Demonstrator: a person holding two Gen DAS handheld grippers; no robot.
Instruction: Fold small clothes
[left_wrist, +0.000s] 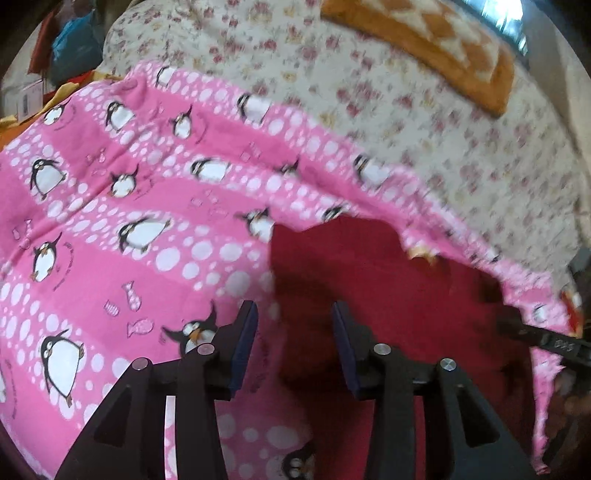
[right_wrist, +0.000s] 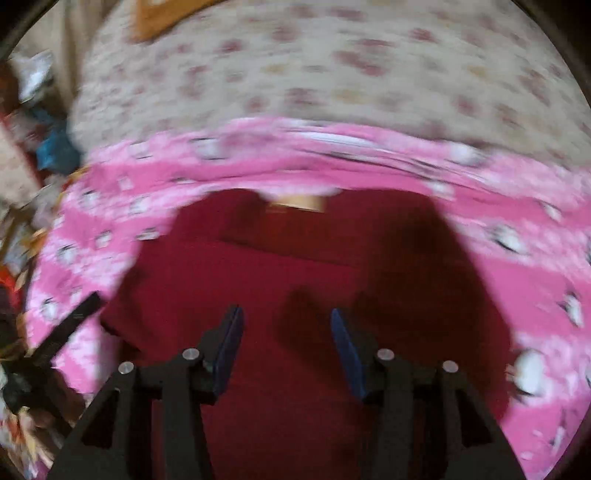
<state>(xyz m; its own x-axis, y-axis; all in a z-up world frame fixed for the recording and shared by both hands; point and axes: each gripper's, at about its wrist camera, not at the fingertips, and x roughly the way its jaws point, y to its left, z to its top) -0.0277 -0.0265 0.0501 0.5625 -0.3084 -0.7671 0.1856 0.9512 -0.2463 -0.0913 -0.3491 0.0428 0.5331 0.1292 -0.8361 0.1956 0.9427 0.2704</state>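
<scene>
Left wrist view shows the left gripper (left_wrist: 293, 314) with its jaws apart and nothing between the blue pads; it hangs over the edge of a dark red garment (left_wrist: 388, 295), and whether it touches the cloth cannot be told. The garment lies on a pink penguin blanket (left_wrist: 129, 206), which covers a floral bedsheet (left_wrist: 406, 110) with an orange patterned cushion (left_wrist: 443, 44) on it. In the blurred right wrist view the right gripper (right_wrist: 286, 314) is open too, empty, above the middle of the red garment (right_wrist: 295, 266).
</scene>
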